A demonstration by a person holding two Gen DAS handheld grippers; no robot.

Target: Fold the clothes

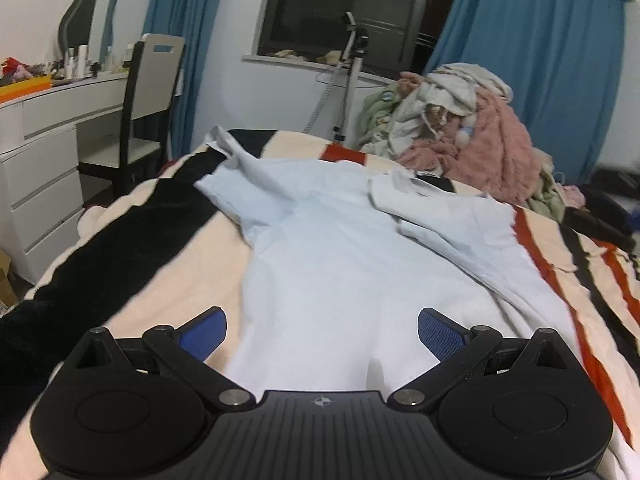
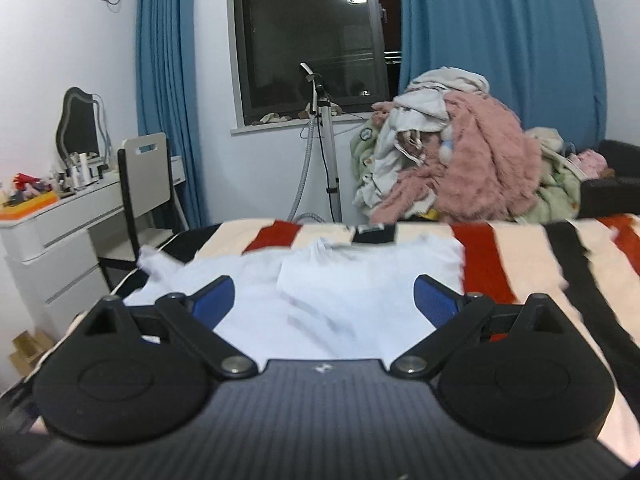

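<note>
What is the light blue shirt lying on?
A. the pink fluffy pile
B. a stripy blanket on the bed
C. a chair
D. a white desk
B: the shirt is spread on the blanket with cream, black and red stripes; the pink pile sits behind it, and both open tongs, left and right, hover over it holding nothing.

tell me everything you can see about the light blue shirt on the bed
The light blue shirt is a pale, thin-looking cloth top spread mostly flat on the striped blanket, lightly wrinkled. One sleeve sticks out at the far left; the right side is folded inward over the body. Neither open gripper grips it.
</note>
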